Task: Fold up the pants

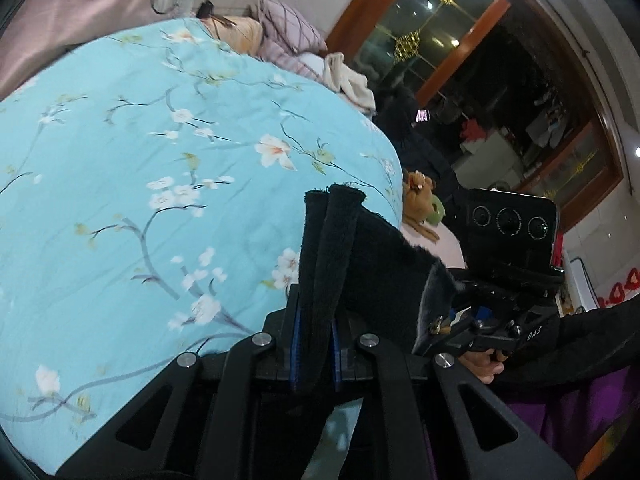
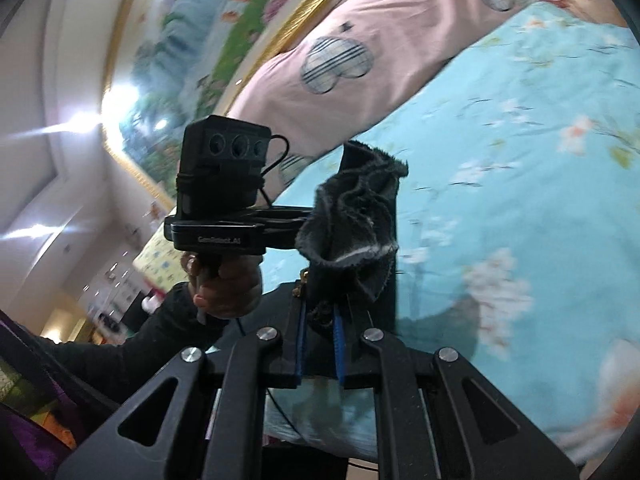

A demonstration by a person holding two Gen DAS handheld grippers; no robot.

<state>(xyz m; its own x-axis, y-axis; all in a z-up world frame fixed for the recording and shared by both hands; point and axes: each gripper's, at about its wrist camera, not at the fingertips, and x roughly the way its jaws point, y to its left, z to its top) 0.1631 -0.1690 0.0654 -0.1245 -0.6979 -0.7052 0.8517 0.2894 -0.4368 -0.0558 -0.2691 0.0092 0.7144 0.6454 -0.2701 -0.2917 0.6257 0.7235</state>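
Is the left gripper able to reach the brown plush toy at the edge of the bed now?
Probably not yet: the left gripper is shut on the black pants, so its jaws are occupied. The brown plush toy lies uncovered beyond the pants.

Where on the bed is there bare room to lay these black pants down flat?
The widest bare stretch is the floral blue quilt, between the pink blanket along the far side and the near edge. It gets crowded toward the pillows and the cream cloth, and by the stuffed toy off the quilt's corner.
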